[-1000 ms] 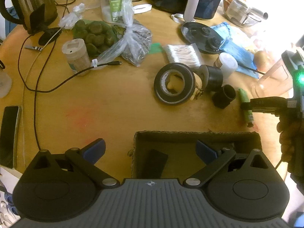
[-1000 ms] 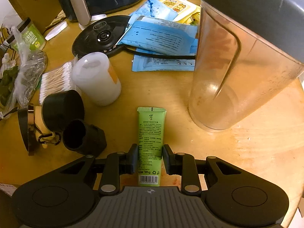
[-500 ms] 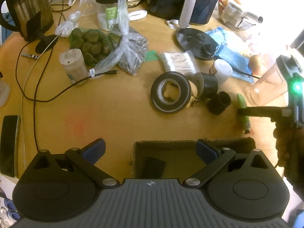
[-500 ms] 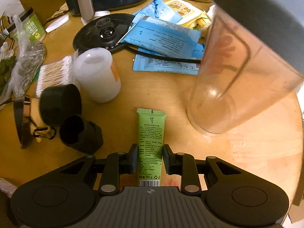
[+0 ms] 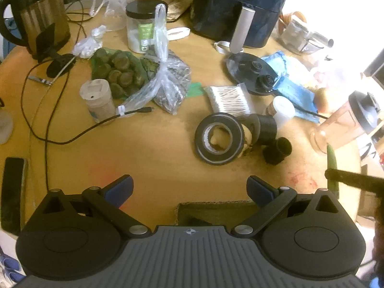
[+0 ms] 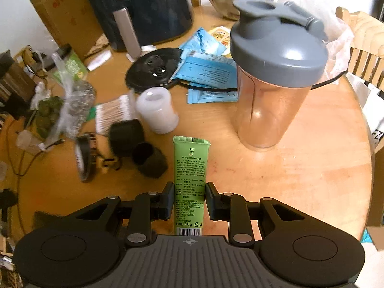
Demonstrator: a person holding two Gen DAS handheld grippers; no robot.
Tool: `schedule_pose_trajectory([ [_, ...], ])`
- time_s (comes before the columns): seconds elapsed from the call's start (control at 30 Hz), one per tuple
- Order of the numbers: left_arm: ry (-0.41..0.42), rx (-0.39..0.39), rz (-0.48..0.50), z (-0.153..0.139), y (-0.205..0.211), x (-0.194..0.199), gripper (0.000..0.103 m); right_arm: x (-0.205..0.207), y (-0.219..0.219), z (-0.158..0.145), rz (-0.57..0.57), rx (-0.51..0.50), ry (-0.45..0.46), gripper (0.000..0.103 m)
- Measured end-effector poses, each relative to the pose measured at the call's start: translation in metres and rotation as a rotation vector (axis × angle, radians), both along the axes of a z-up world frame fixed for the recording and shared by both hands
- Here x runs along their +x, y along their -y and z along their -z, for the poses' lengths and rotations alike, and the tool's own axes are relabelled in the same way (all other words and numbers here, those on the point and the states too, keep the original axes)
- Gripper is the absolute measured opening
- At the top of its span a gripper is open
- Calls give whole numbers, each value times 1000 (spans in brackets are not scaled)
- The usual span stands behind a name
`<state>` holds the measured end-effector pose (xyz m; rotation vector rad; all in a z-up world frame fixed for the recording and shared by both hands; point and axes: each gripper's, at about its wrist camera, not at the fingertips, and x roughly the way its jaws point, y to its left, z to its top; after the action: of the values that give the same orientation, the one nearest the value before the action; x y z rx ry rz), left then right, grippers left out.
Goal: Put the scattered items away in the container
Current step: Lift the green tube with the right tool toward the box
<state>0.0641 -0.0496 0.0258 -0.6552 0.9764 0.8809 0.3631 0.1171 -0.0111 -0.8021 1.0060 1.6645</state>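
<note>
My right gripper (image 6: pixel 189 198) is shut on a green tube (image 6: pixel 190 175) and holds it lifted above the table; the tube also shows at the right edge of the left wrist view (image 5: pixel 332 168). My left gripper (image 5: pixel 189 187) is open and empty, above the near table edge. The cardboard container (image 5: pixel 216 207) lies just below it, mostly hidden by the gripper body. A black tape roll (image 5: pixel 219 139), a black cap (image 5: pixel 278 150), a black cylinder (image 5: pixel 266 128) and a white bottle (image 6: pixel 156 112) lie scattered on the table.
A shaker bottle with a grey lid (image 6: pixel 276 72) stands right of the tube. Cotton swabs (image 5: pixel 230 98), blue packets (image 6: pixel 208 72), a kettle base (image 6: pixel 153 69), bags of food (image 5: pixel 144 79), a cable (image 5: pixel 48 110), a kettle (image 5: pixel 36 16), an air fryer (image 5: pixel 235 7) and a phone (image 5: pixel 12 192) crowd the table.
My right gripper has lifted the green tube off the table and pulled back. My left gripper has risen and drawn back, so less of the container shows.
</note>
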Motion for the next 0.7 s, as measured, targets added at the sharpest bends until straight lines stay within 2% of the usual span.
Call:
schedule_pose_trajectory([
  [0.3, 24, -11, 55, 7, -8, 6, 103, -4, 26, -15, 51, 12, -33, 30],
  [0.5, 3, 2, 70, 11, -11, 9, 102, -12, 35, -17, 50, 18, 4, 30],
  [0.7, 6, 5, 92, 16, -10, 10, 102, -16, 43, -17, 66, 4, -1, 30],
])
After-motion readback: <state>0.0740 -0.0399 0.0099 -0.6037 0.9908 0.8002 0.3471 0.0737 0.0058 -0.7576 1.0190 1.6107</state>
